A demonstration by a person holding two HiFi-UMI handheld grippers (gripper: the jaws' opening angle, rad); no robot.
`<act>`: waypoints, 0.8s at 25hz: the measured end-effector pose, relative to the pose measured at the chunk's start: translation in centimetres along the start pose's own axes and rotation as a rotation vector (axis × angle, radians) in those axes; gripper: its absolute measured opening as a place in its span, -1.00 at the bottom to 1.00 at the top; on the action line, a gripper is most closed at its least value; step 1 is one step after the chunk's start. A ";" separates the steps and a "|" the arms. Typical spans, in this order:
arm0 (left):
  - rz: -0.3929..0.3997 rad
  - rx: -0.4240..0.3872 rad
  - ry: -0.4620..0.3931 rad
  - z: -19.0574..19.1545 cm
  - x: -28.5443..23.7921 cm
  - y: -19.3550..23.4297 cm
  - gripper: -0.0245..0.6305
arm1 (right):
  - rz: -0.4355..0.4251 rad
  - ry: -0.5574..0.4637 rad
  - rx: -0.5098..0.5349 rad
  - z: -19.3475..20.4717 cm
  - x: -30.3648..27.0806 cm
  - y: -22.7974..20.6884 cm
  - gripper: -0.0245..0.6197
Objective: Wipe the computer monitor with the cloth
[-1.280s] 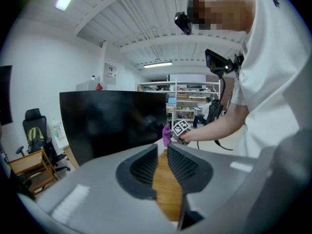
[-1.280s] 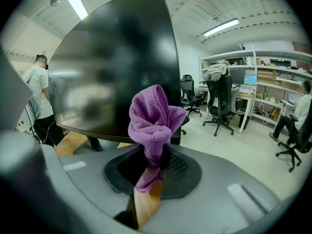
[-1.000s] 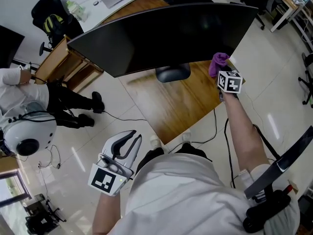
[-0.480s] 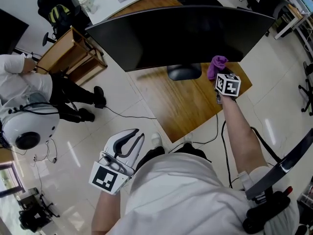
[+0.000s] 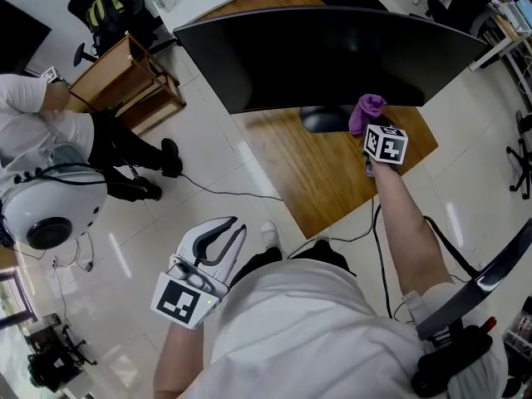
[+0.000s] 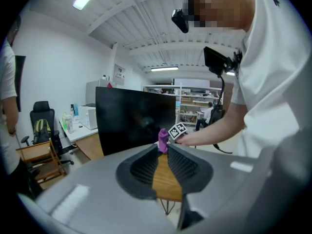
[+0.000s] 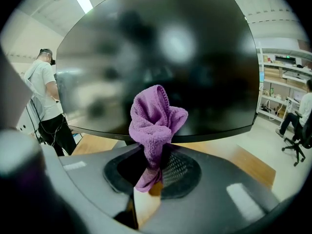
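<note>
A wide curved black monitor stands on a wooden desk; its dark screen fills the right gripper view. My right gripper is shut on a purple cloth, held just below the screen's lower edge near the monitor's foot. The cloth rises bunched from between the jaws of the right gripper, close in front of the screen. My left gripper hangs low over the floor beside my body, jaws shut and holding nothing. Its own view looks past the left gripper at the monitor and the cloth.
A person in white stands left of the desk beside a wooden rack. A white helmet-like device sits at the left edge. Cables run across the tiled floor. Office chairs stand at the right.
The head view has swung, so monitor and desk sit further right in the frame. The right gripper keeps the cloth by the screen's lower edge. The left gripper has stayed put.
</note>
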State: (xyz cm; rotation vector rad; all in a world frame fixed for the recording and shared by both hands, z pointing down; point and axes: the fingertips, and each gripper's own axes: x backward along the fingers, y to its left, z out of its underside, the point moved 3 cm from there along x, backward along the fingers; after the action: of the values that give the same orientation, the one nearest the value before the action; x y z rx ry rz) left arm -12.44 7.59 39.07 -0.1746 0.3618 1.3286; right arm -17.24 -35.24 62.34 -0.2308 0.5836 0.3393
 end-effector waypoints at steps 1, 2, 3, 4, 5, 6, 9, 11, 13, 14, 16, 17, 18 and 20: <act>0.001 -0.001 0.000 0.1 0.3 0.2 -0.67 | -0.004 -0.002 0.001 0.0 -0.1 0.7 -0.73; 0.002 -0.001 0.000 0.2 0.6 0.5 -0.67 | -0.007 -0.003 0.001 0.0 -0.1 1.3 -0.73; 0.002 0.000 0.000 0.3 0.9 0.7 -0.67 | -0.009 -0.002 0.001 0.0 -0.3 2.0 -0.74; 0.002 0.002 0.000 0.4 1.3 1.0 -0.67 | -0.012 -0.001 0.000 0.0 -0.4 2.6 -0.74; 0.000 0.003 0.000 0.5 1.6 1.3 -0.67 | -0.015 0.000 -0.003 0.1 -0.5 3.3 -0.73; -0.001 0.004 0.000 0.7 1.9 1.6 -0.67 | -0.019 0.002 -0.007 0.2 -0.7 3.9 -0.73; -0.002 0.003 -0.003 1.0 2.9 2.0 -0.67 | -0.032 0.001 -0.006 0.3 -0.9 5.7 -0.73; -0.001 0.000 -0.007 1.2 3.5 2.2 -0.67 | -0.039 -0.003 -0.001 0.2 -0.8 6.9 -0.73; -0.004 0.002 -0.008 1.7 4.1 2.5 -0.67 | -0.046 -0.001 0.001 0.4 -1.1 8.0 -0.73; -0.008 0.005 -0.008 1.9 4.5 2.7 -0.67 | -0.051 0.001 0.003 0.6 -1.4 8.5 -0.73; -0.015 0.010 -0.008 2.4 5.2 3.1 -0.67 | -0.063 0.001 0.010 0.7 -1.6 9.9 -0.73; -0.019 0.011 -0.008 2.6 5.6 3.2 -0.67 | -0.071 0.001 0.016 0.7 -1.6 10.6 -0.73; -0.023 0.013 -0.009 2.7 6.0 3.3 -0.67 | -0.078 0.001 0.020 0.8 -1.6 11.4 -0.73; -0.033 0.017 -0.014 3.1 6.7 3.6 -0.67 | -0.093 0.006 0.026 0.9 -2.0 12.8 -0.73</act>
State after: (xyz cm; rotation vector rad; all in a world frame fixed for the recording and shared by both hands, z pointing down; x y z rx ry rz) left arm -14.15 15.59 39.83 -0.1561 0.3574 1.2936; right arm -23.15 -23.71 62.73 -0.2330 0.5805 0.2414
